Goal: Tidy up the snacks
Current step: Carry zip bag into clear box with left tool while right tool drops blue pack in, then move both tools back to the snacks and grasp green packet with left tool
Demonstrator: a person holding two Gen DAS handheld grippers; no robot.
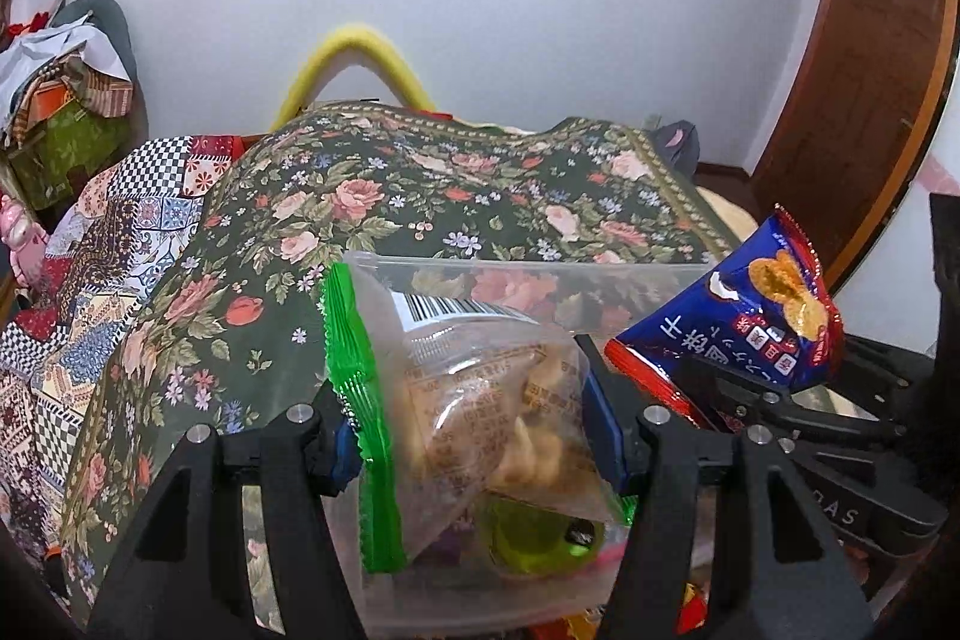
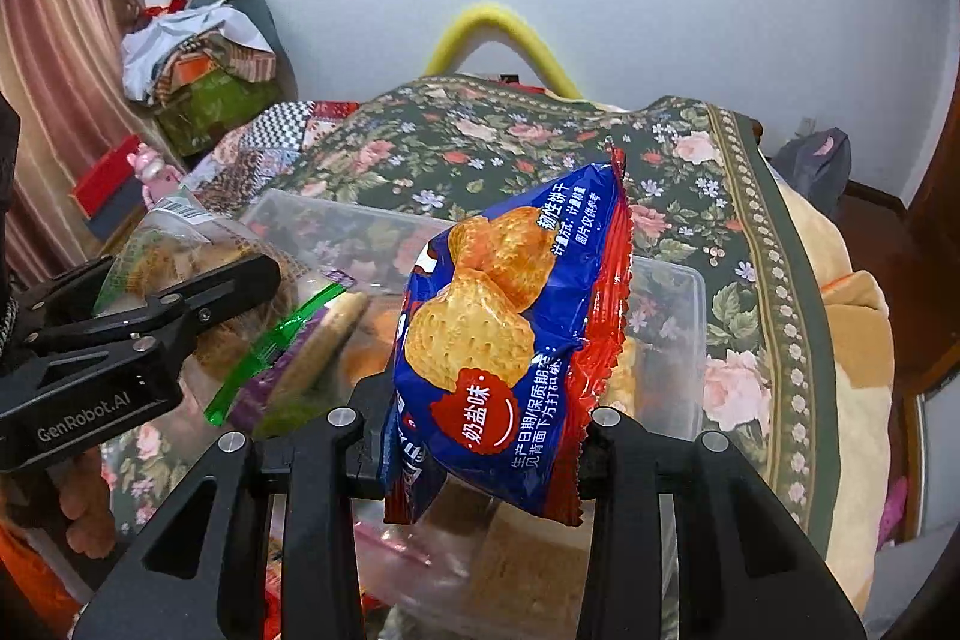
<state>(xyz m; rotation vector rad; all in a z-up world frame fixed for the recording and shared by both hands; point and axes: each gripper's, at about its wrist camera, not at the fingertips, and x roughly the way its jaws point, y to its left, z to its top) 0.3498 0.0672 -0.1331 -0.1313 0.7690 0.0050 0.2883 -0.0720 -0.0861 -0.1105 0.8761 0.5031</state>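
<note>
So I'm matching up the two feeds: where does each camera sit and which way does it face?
Left wrist: on the left gripper, looking along its fingers at the clear packet it holds over the tub; right gripper at right.
Right wrist: on the right gripper, facing the blue packet it holds; left gripper at left.
Shared: both packets, tub, floral cloth, yellow hoop.

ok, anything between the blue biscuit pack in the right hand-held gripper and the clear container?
Nothing visible. The blue biscuit pack hangs over the clear container, whose top is open. The left hand-held gripper, with its green-edged snack bag, is off to the side, not underneath.
</note>
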